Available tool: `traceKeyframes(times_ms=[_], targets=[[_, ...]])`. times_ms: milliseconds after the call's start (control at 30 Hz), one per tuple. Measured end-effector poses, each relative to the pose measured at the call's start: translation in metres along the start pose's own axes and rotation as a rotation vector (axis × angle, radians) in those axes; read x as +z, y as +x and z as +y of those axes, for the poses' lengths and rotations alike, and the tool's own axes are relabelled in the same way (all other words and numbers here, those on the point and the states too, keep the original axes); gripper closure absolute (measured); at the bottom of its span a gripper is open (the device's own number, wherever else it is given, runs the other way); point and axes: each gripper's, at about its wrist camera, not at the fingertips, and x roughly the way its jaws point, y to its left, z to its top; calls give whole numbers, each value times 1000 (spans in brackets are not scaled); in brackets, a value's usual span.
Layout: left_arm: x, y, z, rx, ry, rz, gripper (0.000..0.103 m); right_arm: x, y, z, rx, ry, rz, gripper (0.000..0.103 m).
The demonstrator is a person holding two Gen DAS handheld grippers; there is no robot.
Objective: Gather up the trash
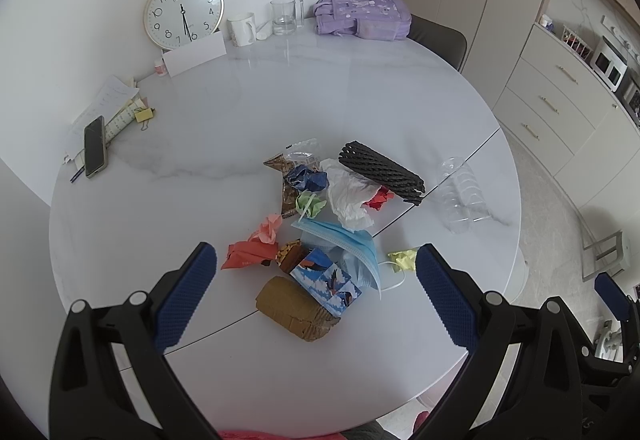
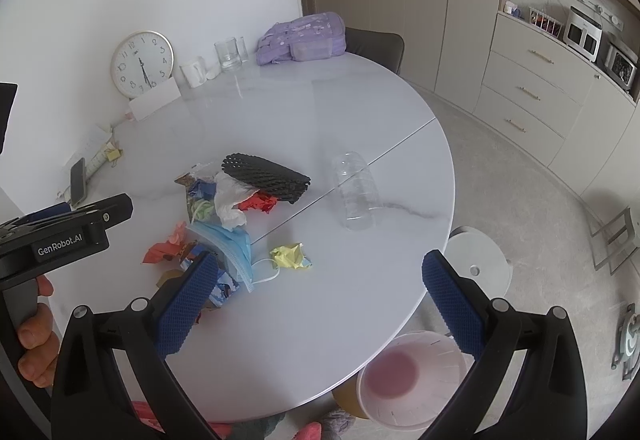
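Left gripper (image 1: pixel 316 268): jaws wide, empty, above the pile.
Right gripper (image 2: pixel 320 272): jaws wide, empty.
Trash: heaped ahead of both; blue mask (image 1: pixel 352 244), brown cardboard roll (image 1: pixel 296 308) nearest.
Bin (image 2: pixel 404 380): on floor, below right gripper.
Advice: pinch one loose piece, lift clear, drop in bin.

Trash pile (image 1: pixel 320 220) mid-table (image 1: pixel 240 100) — bottle (image 1: pixel 460 196) to its right, clock (image 1: pixel 183 11) behind.
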Motion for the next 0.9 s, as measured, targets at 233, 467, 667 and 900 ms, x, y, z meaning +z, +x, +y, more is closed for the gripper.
traceKeyframes(times_ms=[233, 467, 667, 900], targets=[[1, 3, 1, -1, 0, 5, 8, 0, 2, 1, -6, -6, 7, 2], [0, 17, 14, -37, 24, 12, 8, -4, 15, 2, -1, -2, 24, 2], [-9, 52, 47, -87, 92, 35, 8, -18, 46, 3, 21, 42, 70, 2], [-19, 117, 109, -87, 163, 84, 8, -48, 94, 25, 85, 98, 175, 2]])
